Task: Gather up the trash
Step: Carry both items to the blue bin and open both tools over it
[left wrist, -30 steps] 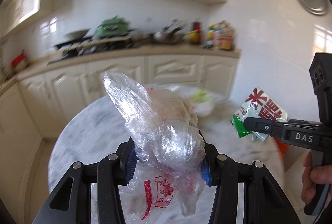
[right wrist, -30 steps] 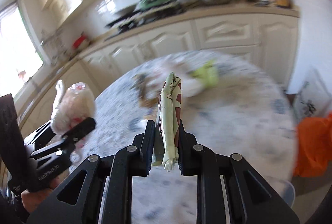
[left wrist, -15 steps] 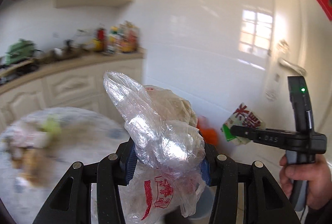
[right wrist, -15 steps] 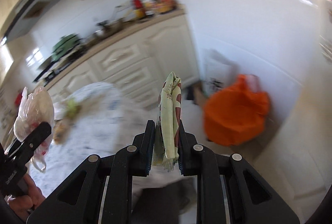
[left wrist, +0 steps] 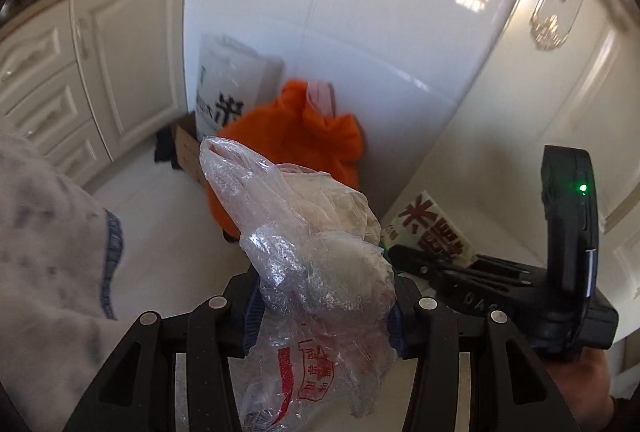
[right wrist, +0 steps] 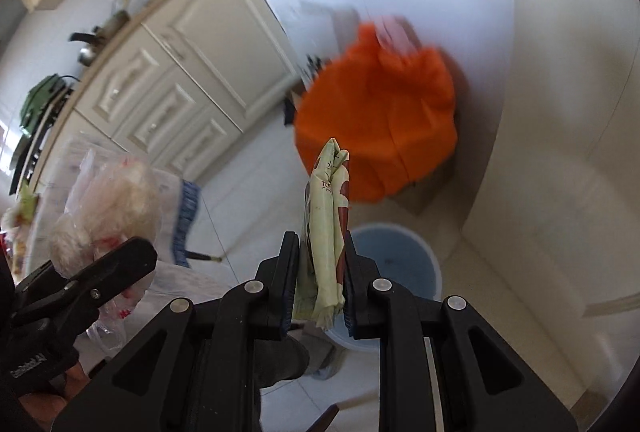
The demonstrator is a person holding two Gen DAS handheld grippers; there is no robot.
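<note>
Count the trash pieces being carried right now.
2: a clear plastic bag in the left tongs, a folded wrapper in the right tongs. None hidden, apparently.

Both tongs clamped: left tongs [left wrist: 324, 308], right tongs [right wrist: 318, 286], seemingly level.

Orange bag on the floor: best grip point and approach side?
Probably from above, on the bunched knot at the top of the orange bag. The body is wide, round and soft, too big for the fingers, while the gathered top stands up narrow. Both grippers are full now: left gripper holds the plastic bag, right gripper the wrapper.
</note>
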